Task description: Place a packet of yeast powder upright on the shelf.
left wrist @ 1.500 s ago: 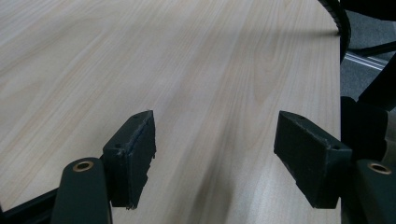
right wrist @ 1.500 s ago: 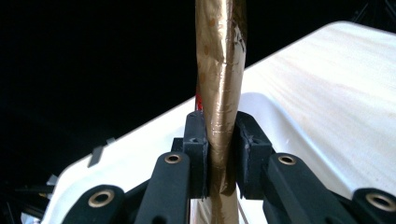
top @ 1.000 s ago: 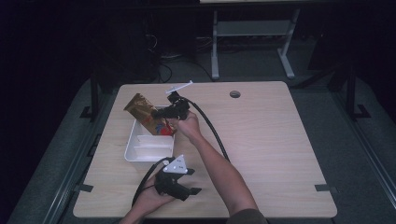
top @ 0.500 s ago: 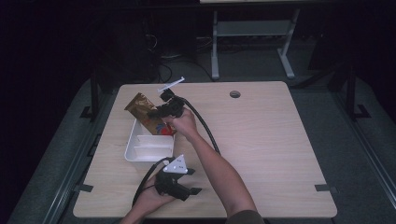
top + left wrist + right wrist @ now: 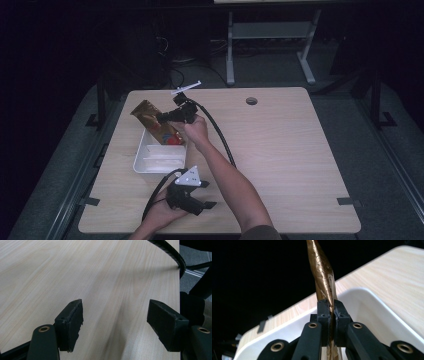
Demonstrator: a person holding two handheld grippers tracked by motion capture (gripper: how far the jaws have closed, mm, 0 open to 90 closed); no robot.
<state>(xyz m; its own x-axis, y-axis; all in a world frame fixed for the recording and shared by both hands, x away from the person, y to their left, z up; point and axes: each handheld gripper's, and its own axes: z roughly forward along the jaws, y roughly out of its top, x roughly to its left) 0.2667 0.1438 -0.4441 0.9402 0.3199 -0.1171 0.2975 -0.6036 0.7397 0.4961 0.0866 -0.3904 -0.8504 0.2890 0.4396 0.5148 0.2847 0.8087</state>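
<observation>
Gold foil packet stands clamped between the fingers of the right gripper, rising above a white tray that sits just below them on the pale wood worktop. Nearer the person, the left gripper rests low, its fingers spread wide over bare wood.

The right arm reaches forward across the table, its hand raising the right gripper, jaws pressed together on a thin gold foil packet. The left hand rests the left gripper low near the table's front edge, jaws spread wide apart with nothing between them
</observation>
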